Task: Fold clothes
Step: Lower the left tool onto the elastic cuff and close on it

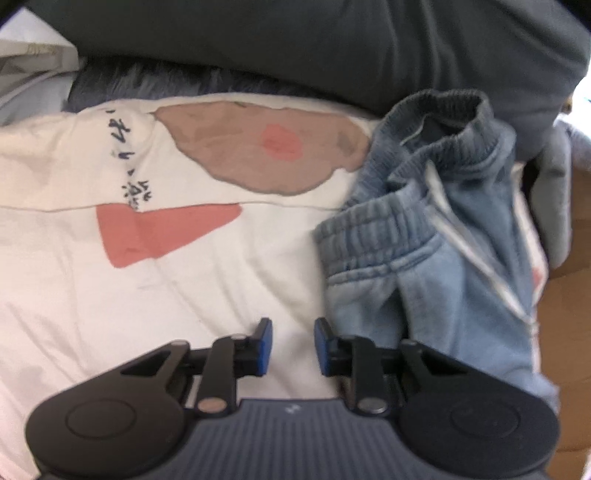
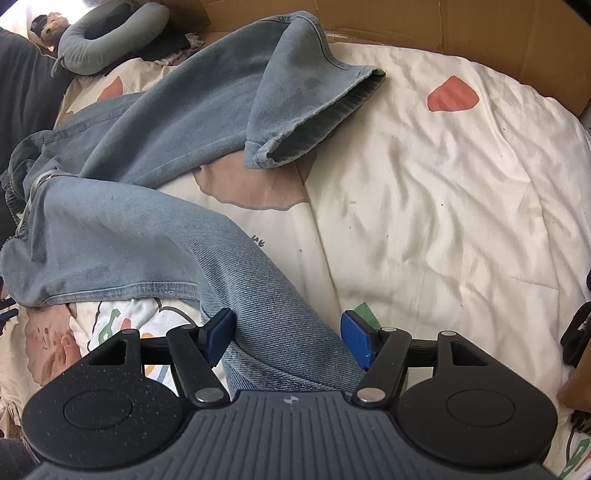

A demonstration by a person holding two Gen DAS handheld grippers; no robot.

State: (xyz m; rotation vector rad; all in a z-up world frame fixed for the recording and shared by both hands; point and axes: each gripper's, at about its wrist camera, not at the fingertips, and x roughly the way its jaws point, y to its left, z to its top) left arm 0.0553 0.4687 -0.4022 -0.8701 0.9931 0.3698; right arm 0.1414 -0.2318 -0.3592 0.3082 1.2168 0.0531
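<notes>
Garment: 1 pair of light blue jeans (image 2: 155,147) lies crumpled across a cream printed bedspread (image 2: 443,184), nowhere near flat.
Waistband: the elastic waistband (image 1: 373,236) is bunched and standing up in a heap at the right of the left wrist view, with a dark pillow (image 1: 295,44) behind it.
Legs: in the right wrist view, 1 leg runs up toward the cardboard wall (image 2: 480,33) and doubles back, so its hem (image 2: 317,122) lies open on the bedspread; the other leg comes down toward the camera.
Left gripper: the left gripper (image 1: 292,347) has its jaws narrowed to a small gap with only bare bedspread between them; it has hold of nothing, and the jeans lie just beside its right finger.
Right gripper: the right gripper (image 2: 288,338) stands wide, its 2 blue pads either side of the nearer leg; the left pad seems to touch the denim, the right pad shows a gap, so I judge it straddling the cloth rather than clamped on it.
Done: nothing I can call a fold; no neat edge or stacked layer shows.
Left: likely everything, namely spreading the jeans flat, laying 1 leg on the other, then folding lengthwise.
Other: a grey neck pillow (image 2: 107,37) sits at the far left corner.
</notes>
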